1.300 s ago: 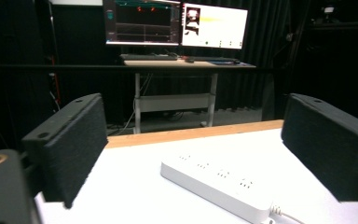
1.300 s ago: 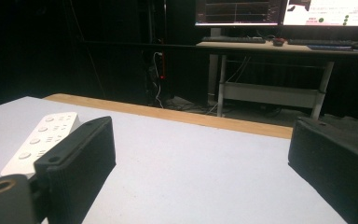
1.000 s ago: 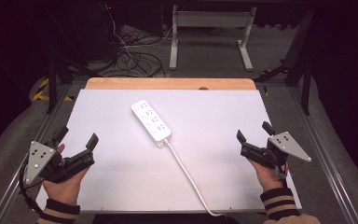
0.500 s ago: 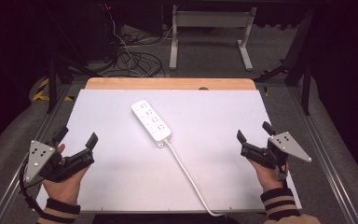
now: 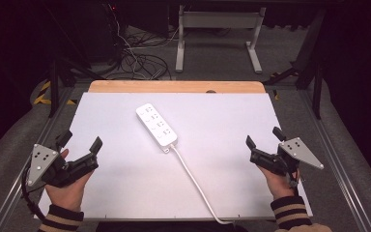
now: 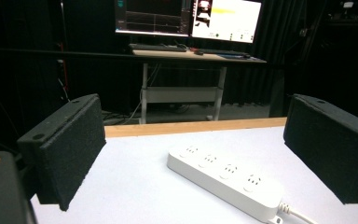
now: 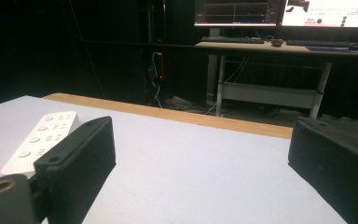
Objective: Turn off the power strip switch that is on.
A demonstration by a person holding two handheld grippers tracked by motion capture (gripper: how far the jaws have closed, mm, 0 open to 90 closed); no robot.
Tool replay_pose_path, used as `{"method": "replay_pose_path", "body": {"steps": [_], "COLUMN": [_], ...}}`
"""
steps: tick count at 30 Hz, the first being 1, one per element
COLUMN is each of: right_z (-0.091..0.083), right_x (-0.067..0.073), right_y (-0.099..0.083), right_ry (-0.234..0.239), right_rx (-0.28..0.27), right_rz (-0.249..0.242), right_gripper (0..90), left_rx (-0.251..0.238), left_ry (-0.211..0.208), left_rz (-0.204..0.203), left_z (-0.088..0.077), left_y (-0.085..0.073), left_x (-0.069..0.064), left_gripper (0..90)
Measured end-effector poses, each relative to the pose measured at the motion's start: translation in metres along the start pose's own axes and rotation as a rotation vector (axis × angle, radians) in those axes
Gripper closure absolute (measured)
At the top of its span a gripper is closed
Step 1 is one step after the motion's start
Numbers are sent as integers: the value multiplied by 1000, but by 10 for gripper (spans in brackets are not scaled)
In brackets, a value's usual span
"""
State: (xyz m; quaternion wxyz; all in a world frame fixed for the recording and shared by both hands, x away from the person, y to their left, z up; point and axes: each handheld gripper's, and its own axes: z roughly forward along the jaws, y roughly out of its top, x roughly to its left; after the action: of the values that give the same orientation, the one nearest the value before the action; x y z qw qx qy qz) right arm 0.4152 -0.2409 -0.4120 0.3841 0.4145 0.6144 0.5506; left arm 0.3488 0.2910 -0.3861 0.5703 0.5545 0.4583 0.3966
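Strip: white power strip (image 5: 157,125) is lying flat near the middle of the worktop (image 5: 222,121), a little toward the far edge, touched by neither gripper.
Long axis: it is running on a diagonal, from far-left to near-right as the person sees it; four socket groups are facing up.
Cord: white cord (image 5: 195,186) is leaving the strip's near end and trailing toward the near edge, where it is dropping off the worktop.
Left gripper: left gripper (image 5: 79,145) is hovering at the near-left corner, fingers spread wide with nothing between them; in the left gripper view the strip (image 6: 226,179) is sitting ahead, framed between the two pads.
Right gripper: right gripper (image 5: 263,140) is hovering at the near-right side, fingers likewise parted and empty; in the right gripper view the strip (image 7: 39,140) is lying off to the left, partly behind one pad.
Nearer hand: both are standing well apart from the strip; the left seems slightly nearer and better lined up, judging by its view.
Writing: no brand or label is readable on the strip; text on the monitors (image 6: 189,16) beyond is too small to read.
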Motion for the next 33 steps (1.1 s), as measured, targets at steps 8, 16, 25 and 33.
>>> {"method": "replay_pose_path", "body": {"steps": [8,16,25,33], "right_z": [1,2,2,1], "right_x": [0,1,1,2], "right_y": [0,0,0,0], "right_ry": [3,8,6,8], "right_rx": [4,2,4,1], "right_rz": [-3,-5,-5,-2], "right_gripper": [76,76,76,76], "left_rx": [-3,1,2,3], "left_ry": [4,5,4,0], "left_rz": [0,-4,-3,-3], "left_z": [-1,-1,0,-1], "left_y": [0,-1,-1,-3], "left_x": [1,1,1,1], "left_gripper": [59,56,53,44]}}
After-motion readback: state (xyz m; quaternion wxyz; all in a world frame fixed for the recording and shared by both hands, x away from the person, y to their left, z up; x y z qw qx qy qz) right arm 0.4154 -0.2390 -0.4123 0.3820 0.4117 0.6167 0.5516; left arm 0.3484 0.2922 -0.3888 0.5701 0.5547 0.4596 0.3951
